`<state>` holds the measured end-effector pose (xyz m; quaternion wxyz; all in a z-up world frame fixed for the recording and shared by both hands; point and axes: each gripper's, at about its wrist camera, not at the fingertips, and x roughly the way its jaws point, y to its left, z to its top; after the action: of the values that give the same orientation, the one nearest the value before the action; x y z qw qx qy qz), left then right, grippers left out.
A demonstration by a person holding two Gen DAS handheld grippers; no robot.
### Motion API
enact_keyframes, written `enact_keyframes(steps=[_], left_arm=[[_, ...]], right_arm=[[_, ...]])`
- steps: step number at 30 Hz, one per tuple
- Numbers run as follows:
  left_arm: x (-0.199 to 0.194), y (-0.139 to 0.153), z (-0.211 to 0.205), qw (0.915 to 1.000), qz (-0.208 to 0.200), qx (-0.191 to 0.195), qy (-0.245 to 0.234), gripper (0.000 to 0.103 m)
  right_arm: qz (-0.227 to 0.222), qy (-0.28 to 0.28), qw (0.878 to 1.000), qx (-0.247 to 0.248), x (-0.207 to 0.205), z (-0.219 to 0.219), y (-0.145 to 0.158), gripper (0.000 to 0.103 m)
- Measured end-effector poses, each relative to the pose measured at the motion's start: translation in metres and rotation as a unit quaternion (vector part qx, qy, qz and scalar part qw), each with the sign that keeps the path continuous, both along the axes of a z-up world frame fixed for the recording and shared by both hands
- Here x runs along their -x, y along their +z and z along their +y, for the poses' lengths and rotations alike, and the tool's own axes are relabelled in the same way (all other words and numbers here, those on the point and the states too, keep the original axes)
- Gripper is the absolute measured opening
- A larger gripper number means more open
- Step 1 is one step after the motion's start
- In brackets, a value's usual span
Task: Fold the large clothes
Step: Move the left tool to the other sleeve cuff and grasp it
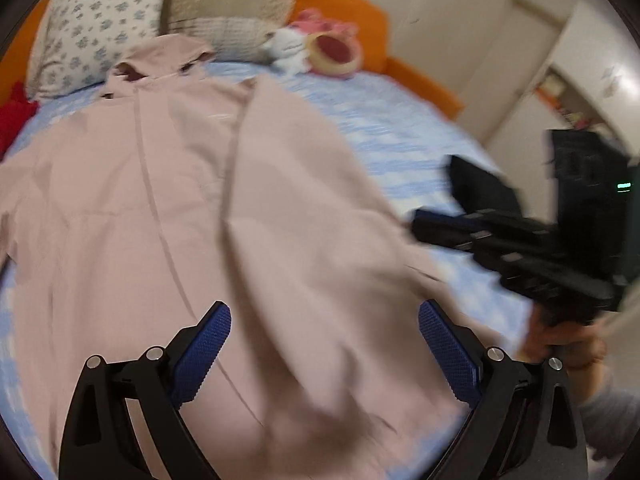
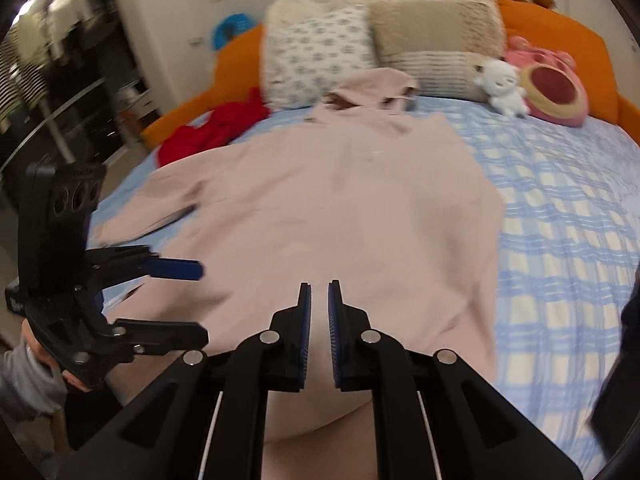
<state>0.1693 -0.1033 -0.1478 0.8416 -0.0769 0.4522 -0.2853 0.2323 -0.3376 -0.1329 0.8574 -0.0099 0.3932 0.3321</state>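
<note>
1. Bedroom setting: a bed (image 2: 560, 208) with a blue-and-white checked sheet and an orange headboard (image 2: 568, 28) carries the work.
2. Hoodie (image 1: 224, 208), pale pink, lies spread across the sheet. Its long axis runs from the near edge of the bed to the pillows, hood (image 2: 376, 88) at the far end, pointing at the headboard.
3. Left wrist view: one sleeve (image 1: 304, 216) lies folded inward over the body. A centre seam or zip line runs lengthwise down the front.
4. Right wrist view only: the other sleeve (image 2: 156, 204) extends sideways toward the bed edge.
5. Left gripper (image 1: 324, 356): jaws wide apart, hovering above the lower part of the hoodie; no cloth between the blue pads (image 1: 208, 352). The right wrist view shows this gripper (image 2: 196, 296) from the side, jaws apart, over the hem's corner.
6. Right gripper (image 2: 319, 332): jaws nearly together, a narrow gap between them. Hoodie cloth bulges just beyond the tips; whether any is pinched cannot be told. The left wrist view shows this gripper (image 1: 424, 220) blurred beside the folded sleeve.
7. Surroundings: a floral pillow (image 2: 320, 52), a beige pillow (image 2: 436, 44), a white plush (image 2: 502, 86) and a pink plush (image 2: 554, 88) by the headboard.
8. Red garment (image 2: 212, 130) lies at the bed's edge, apart from the hoodie.
</note>
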Motion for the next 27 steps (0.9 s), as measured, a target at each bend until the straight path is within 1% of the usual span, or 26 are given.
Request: enact_keyframes(steps=[2, 4, 6, 8, 9, 10, 11, 13, 14, 16, 17, 18, 19, 20, 21, 22, 23, 24, 25, 27], left_arm=[[0.017, -0.003, -0.004, 0.9996, 0.004, 0.016, -0.022, 0.096], [0.026, -0.014, -0.009, 0.9995, 0.012, 0.0, -0.029, 0.096], [0.028, -0.034, -0.011, 0.9988, 0.038, -0.018, -0.025, 0.096], [0.021, -0.065, -0.008, 0.9946, 0.097, -0.035, -0.002, 0.096], [0.016, -0.08, -0.004, 0.9913, 0.127, -0.036, 0.009, 0.095], [0.017, -0.083, 0.004, 0.9924, 0.122, -0.006, 0.017, 0.096], [0.02, -0.08, 0.009, 0.9929, 0.117, 0.008, 0.021, 0.096], [0.022, -0.073, 0.023, 0.992, 0.119, 0.02, 0.037, 0.096], [0.025, -0.068, 0.034, 0.9923, 0.11, 0.029, 0.048, 0.096], [0.033, -0.054, 0.066, 0.9916, 0.094, 0.037, 0.081, 0.096], [0.037, -0.047, 0.094, 0.9889, 0.089, 0.049, 0.108, 0.096], [0.039, -0.043, 0.113, 0.9863, 0.09, 0.057, 0.126, 0.096], [0.043, -0.038, 0.151, 0.9798, 0.092, 0.065, 0.165, 0.096], [0.046, -0.035, 0.181, 0.9734, 0.092, 0.068, 0.199, 0.097], [0.05, -0.033, 0.214, 0.9651, 0.089, 0.065, 0.237, 0.097], [0.053, -0.032, 0.255, 0.9514, 0.088, 0.057, 0.289, 0.098], [0.058, -0.034, 0.301, 0.9317, 0.093, 0.051, 0.348, 0.098], [0.06, -0.036, 0.326, 0.9206, 0.095, 0.051, 0.375, 0.098], [0.064, -0.04, 0.365, 0.9009, 0.098, 0.046, 0.42, 0.098], [0.074, -0.049, 0.422, 0.8687, 0.102, 0.032, 0.484, 0.098]], right_arm=[[0.009, 0.009, 1.0, 0.005, 0.019, 0.008, -0.004, 0.01], [0.031, 0.005, 0.999, 0.011, 0.03, 0.016, -0.018, 0.01], [0.052, 0.0, 0.999, 0.009, 0.038, 0.017, -0.035, 0.01], [0.076, -0.002, 0.997, -0.001, 0.041, 0.017, -0.054, 0.01], [0.088, -0.003, 0.996, -0.002, 0.043, 0.019, -0.062, 0.01], [0.095, -0.001, 0.995, 0.01, 0.045, 0.024, -0.072, 0.01], [0.095, -0.003, 0.995, 0.031, 0.046, 0.028, -0.079, 0.01], [0.089, -0.002, 0.991, 0.102, 0.047, 0.039, -0.1, 0.009], [0.076, 0.001, 0.991, 0.111, 0.05, 0.042, -0.1, 0.009], [0.068, 0.006, 0.988, 0.135, 0.051, 0.05, -0.093, 0.01], [0.066, 0.006, 0.988, 0.137, 0.051, 0.052, -0.088, 0.012], [0.059, 0.005, 0.989, 0.133, 0.051, 0.054, -0.079, 0.012], [0.051, 0.004, 0.991, 0.124, 0.051, 0.056, -0.07, 0.013], [0.046, 0.004, 0.992, 0.117, 0.051, 0.059, -0.063, 0.016], [0.034, 0.002, 0.993, 0.109, 0.05, 0.063, -0.053, 0.018], [0.022, 0.0, 0.994, 0.103, 0.05, 0.069, -0.044, 0.023], [0.013, -0.001, 0.995, 0.099, 0.05, 0.074, -0.037, 0.037], [0.0, 0.0, 0.996, 0.092, 0.052, 0.082, -0.029, 0.045], [-0.008, 0.0, 0.996, 0.087, 0.053, 0.087, -0.023, 0.057], [-0.026, 0.011, 0.997, 0.077, 0.052, 0.108, -0.014, 0.058]])
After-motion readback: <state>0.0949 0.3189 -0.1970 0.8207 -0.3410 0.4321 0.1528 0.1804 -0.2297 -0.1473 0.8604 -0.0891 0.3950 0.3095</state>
